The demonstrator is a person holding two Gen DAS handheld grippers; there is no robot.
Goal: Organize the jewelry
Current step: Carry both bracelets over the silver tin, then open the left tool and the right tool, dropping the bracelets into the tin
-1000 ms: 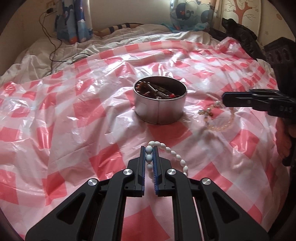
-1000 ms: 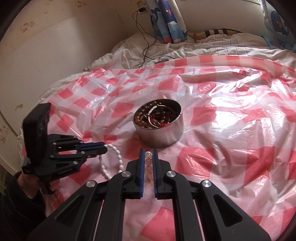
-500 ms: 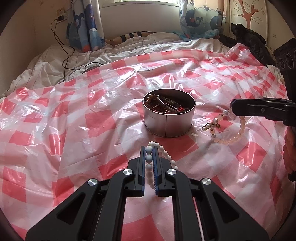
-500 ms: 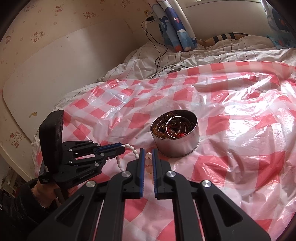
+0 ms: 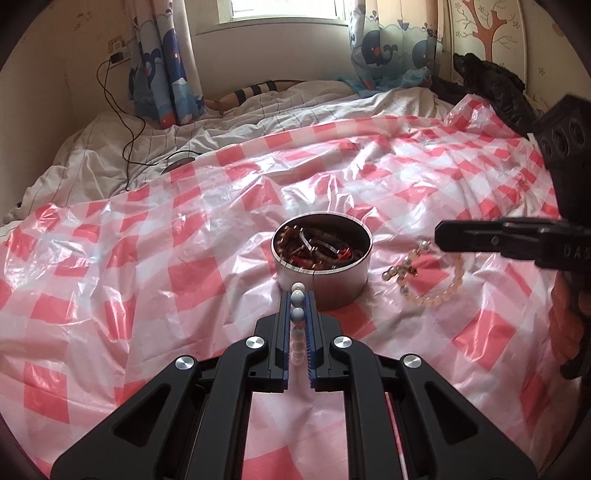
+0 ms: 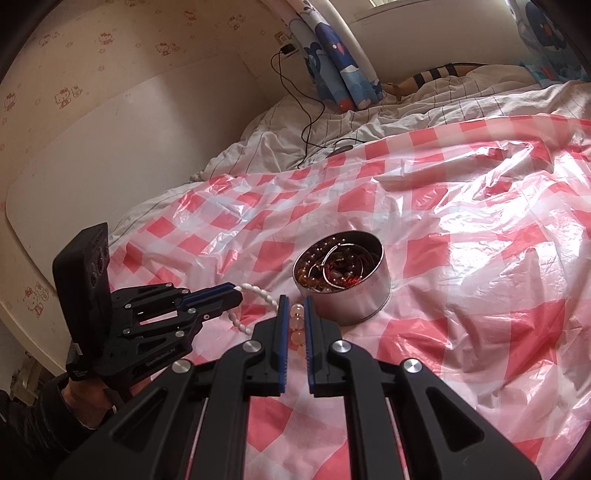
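I read limp, light, slippery strands | left gripper (image 5: 298, 295) pinching white bead strand (image 5: 297, 314) near tin (image 5: 320, 291) | right gripper (image 6: 294, 306) pinching peach bead bracelet (image 6: 296, 322) beside tin | I'd keep gripping between beads

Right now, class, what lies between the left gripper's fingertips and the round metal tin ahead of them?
In the left wrist view, only the end beads of the white bead strand held by the left gripper stick out toward the tin; nothing else lies between.

Bed: we see a white striped duvet (image 5: 280, 110) w/ a red-white check plastic sheet (image 5: 147, 266) spread over it.
Window (image 5: 284, 9): behind bed's far end, daylight in; whale-print curtains (image 5: 162, 81) both sides.
Wall (image 6: 122, 66): beige cartoon-cat paper, left of bed; wall socket (image 5: 117, 55), black cable (image 5: 122, 122) down to duvet.
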